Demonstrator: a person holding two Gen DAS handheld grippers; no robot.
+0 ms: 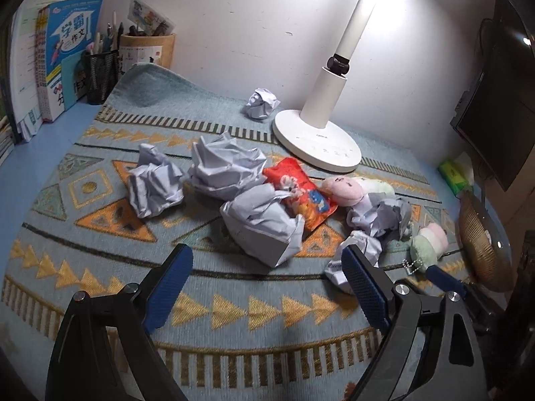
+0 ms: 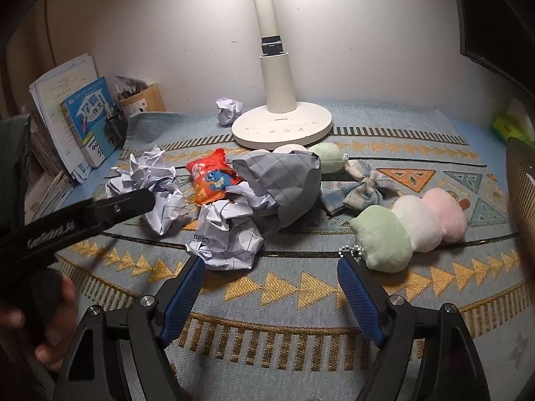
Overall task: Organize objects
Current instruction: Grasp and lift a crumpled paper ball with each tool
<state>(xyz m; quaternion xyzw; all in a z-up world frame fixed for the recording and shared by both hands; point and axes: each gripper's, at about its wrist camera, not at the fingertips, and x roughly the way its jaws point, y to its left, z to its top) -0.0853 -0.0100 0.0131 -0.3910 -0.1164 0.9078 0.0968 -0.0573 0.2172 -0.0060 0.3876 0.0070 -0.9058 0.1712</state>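
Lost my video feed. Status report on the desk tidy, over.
Left gripper open, empty. Right gripper open, empty. Crumpled white lined paper ball just ahead on patterned blue mat. Green-white-pink plush toy alongside.

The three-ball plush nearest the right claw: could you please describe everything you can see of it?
The plush is three soft, fuzzy balls in a row: green, white, pink. It lies on its side on the patterned mat, green end nearest the camera. A silver bead chain hangs from the green end, by the right claw's right finger. Nothing grips it; whether that finger touches it is unclear.
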